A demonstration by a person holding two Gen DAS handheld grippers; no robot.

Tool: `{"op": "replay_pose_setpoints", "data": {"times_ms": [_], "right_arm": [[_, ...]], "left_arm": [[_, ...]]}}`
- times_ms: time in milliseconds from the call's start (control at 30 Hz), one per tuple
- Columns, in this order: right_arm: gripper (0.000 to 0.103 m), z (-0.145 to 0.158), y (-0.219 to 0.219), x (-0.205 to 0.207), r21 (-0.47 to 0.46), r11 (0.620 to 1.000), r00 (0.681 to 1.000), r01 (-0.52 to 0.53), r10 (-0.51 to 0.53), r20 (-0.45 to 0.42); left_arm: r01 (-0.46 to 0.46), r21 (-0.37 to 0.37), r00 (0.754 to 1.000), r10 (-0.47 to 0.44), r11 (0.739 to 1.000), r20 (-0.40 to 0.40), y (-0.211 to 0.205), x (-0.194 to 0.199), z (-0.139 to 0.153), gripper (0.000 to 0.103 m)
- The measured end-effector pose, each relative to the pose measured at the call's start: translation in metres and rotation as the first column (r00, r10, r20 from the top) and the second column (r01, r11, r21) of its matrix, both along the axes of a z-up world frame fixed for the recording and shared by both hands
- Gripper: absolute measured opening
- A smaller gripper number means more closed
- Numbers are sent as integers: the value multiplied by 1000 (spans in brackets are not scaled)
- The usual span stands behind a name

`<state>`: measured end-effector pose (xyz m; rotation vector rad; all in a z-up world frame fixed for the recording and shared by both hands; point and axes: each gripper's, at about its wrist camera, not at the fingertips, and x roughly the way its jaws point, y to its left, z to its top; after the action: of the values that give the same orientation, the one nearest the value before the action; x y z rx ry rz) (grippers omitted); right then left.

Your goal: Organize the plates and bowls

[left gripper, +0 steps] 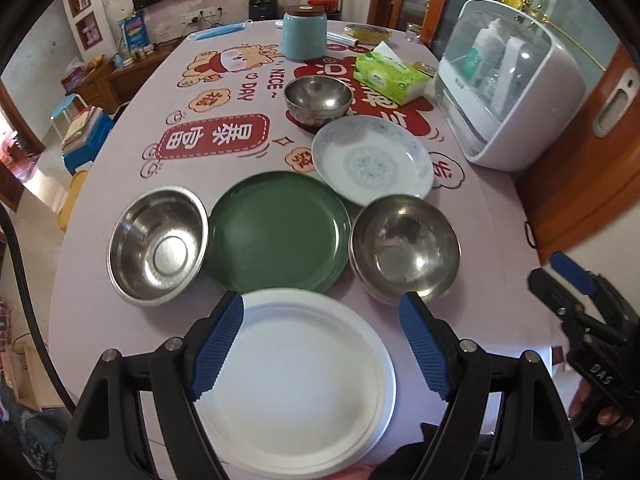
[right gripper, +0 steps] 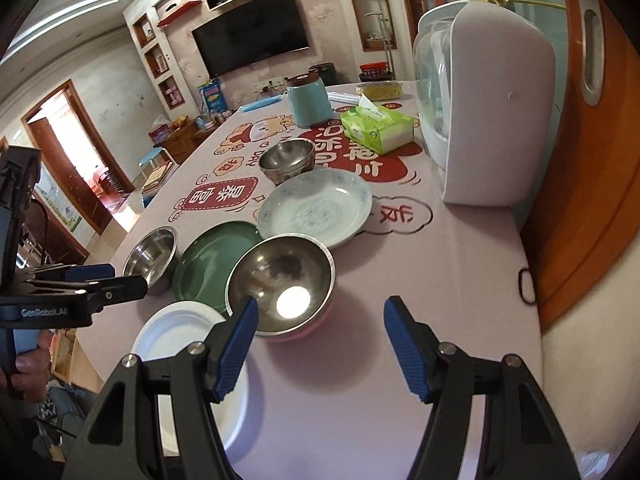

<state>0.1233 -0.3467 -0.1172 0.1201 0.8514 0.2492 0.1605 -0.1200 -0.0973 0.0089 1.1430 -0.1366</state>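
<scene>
My left gripper (left gripper: 320, 304) hangs open over a white plate (left gripper: 296, 384) at the table's near edge, nothing between its fingers. Beyond it lie a green plate (left gripper: 278, 232), a steel bowl (left gripper: 158, 246) to its left and a second steel bowl (left gripper: 404, 246) to its right. Farther back sit a blue-patterned white plate (left gripper: 372, 160) and a third steel bowl (left gripper: 318, 96). My right gripper (right gripper: 318, 308) stands open over bare tablecloth, just in front of the near steel bowl (right gripper: 282, 280). The white plate (right gripper: 180, 328) lies to its left.
A white cabinet with a clear front (left gripper: 508, 84) stands at the table's right side. A green tissue pack (left gripper: 390, 74) and a blue canister (left gripper: 304, 32) sit at the back. An orange door (right gripper: 592, 184) borders the right edge. The other gripper (right gripper: 80, 284) shows at the left.
</scene>
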Motion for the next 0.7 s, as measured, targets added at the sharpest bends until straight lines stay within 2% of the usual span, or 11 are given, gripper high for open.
{"op": "replay_pose_setpoints", "data": {"times_ms": [533,700], "right_arm": [[65,-6,-52,92,64,997,998,33,-29,-61],[65,-19,-54,114,74,997,997,15,-9,-77]], "left_arm": [[-89,101,996,91,991,-21,-26,94,-10,79],[-108,90,993,111,990,-28,-27,123,-17,79]]}}
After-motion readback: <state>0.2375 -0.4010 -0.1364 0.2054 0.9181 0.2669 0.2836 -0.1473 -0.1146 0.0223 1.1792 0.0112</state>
